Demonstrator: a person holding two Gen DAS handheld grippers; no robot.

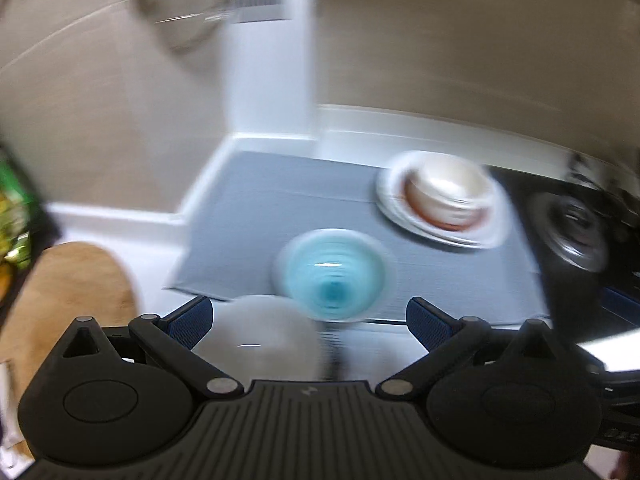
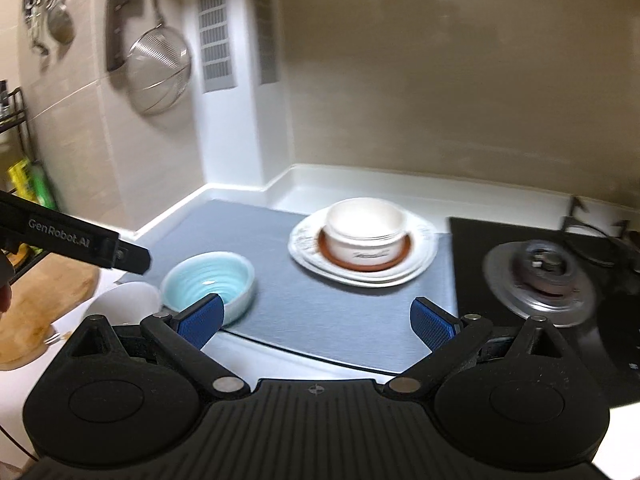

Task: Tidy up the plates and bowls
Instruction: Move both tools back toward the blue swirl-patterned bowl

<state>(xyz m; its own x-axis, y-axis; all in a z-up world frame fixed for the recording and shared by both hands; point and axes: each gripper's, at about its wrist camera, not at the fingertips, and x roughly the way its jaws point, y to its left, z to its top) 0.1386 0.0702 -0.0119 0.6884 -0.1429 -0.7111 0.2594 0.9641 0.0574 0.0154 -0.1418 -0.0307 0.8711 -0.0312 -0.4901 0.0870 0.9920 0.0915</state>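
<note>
A light blue ribbed bowl (image 1: pixel 334 274) (image 2: pixel 210 280) sits at the near edge of a grey mat (image 1: pixel 280 208) (image 2: pixel 320 304). A plain white bowl (image 1: pixel 260 340) (image 2: pixel 124 304) stands just left of it, off the mat. At the mat's far right, a cream bowl (image 1: pixel 448 194) (image 2: pixel 366 232) rests on a brown saucer (image 2: pixel 364 264) atop stacked white plates (image 1: pixel 440 232) (image 2: pixel 360 276). My left gripper (image 1: pixel 308 316) is open and empty, hovering over the blue and white bowls. My right gripper (image 2: pixel 316 316) is open and empty above the mat's near edge. The left view is blurred.
A black gas hob with a burner (image 2: pixel 540 280) (image 1: pixel 576 236) lies right of the mat. A wooden cutting board (image 1: pixel 68 300) (image 2: pixel 40 312) lies at the left. A metal strainer (image 2: pixel 158 72) hangs on the tiled wall. The left gripper's body (image 2: pixel 80 240) shows in the right view.
</note>
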